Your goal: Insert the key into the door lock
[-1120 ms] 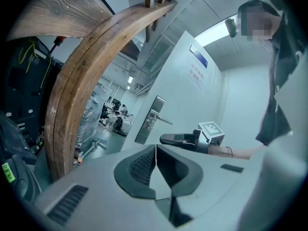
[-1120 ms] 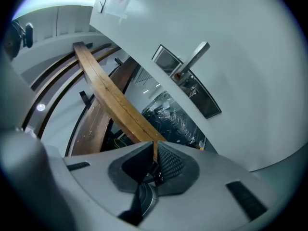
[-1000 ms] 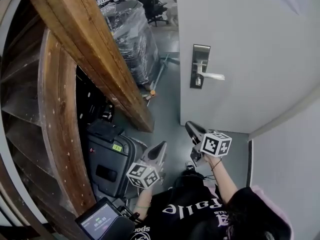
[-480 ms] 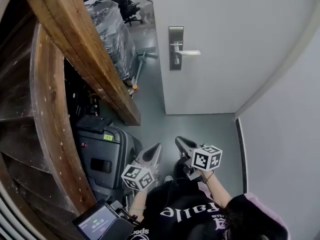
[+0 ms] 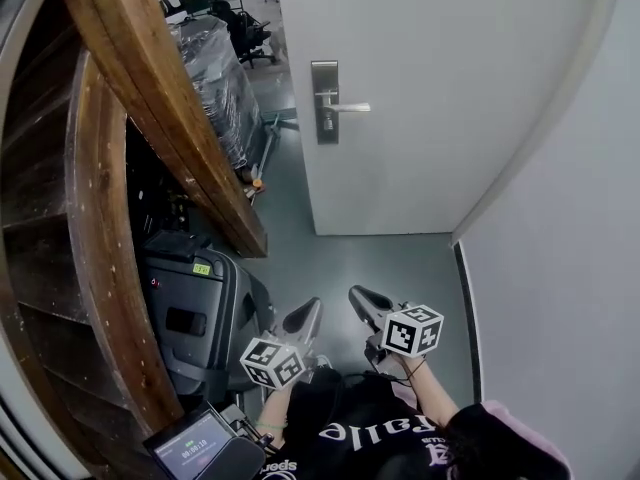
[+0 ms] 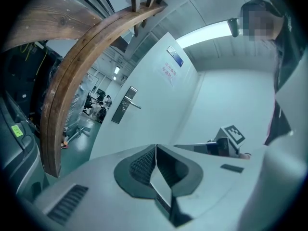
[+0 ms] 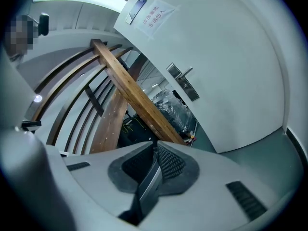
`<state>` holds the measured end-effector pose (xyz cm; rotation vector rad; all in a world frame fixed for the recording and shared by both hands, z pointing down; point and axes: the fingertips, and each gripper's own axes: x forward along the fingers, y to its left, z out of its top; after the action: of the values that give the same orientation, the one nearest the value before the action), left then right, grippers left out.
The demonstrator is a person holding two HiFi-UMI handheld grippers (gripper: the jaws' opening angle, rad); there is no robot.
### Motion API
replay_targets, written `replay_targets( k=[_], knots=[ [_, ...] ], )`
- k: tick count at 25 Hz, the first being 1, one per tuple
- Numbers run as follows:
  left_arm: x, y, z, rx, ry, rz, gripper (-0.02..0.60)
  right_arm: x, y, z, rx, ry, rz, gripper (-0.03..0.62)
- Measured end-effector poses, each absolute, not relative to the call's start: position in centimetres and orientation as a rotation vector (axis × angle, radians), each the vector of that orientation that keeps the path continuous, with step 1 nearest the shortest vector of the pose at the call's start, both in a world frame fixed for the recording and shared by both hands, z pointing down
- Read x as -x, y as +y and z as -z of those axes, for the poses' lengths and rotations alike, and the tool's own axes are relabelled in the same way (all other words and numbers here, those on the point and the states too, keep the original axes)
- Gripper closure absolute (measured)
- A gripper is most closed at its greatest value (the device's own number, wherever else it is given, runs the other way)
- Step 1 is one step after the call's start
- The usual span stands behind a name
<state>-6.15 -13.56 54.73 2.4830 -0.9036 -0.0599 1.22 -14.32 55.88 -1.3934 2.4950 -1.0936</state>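
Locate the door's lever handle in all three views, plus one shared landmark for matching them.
Head view: lever handle at upper centre, on the white door.
Left gripper view: left of centre, small and far off.
Right gripper view: upper right of centre.
Shared landmark: the slanted wooden beam, in every view.

— What does the floor look like from your end?

— On my head view I get a smooth grey-green floor (image 5: 385, 258), running up to the foot of the door (image 5: 420, 118).

— Anything standing on it?

— At the left there's a dark hard case (image 5: 195, 318) with a small green label. It's just beside the spot where a slanted wooden beam (image 5: 195, 138) comes down. Further back I make out a plastic-wrapped stack (image 5: 222, 83) with a small orange thing (image 5: 257, 181) near its base. Office chairs (image 5: 248, 30) stand well beyond.
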Motion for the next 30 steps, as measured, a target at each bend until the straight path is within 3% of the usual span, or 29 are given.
replay_targets(
  k=[17, 30],
  knots=[
    [-3.1, 1.6, -55.6, -2.317, -1.178, 0.088, 0.572, -10.8, 1.7, -56.2, 1.17, 2.734, 1.135, 0.557],
    [-2.0, 6.7, -51.2, -2.428, -1.167, 0.122, 0.572, -7.7, 5.8, -53.5, 1.095, 2.725, 1.067, 0.557]
  ],
)
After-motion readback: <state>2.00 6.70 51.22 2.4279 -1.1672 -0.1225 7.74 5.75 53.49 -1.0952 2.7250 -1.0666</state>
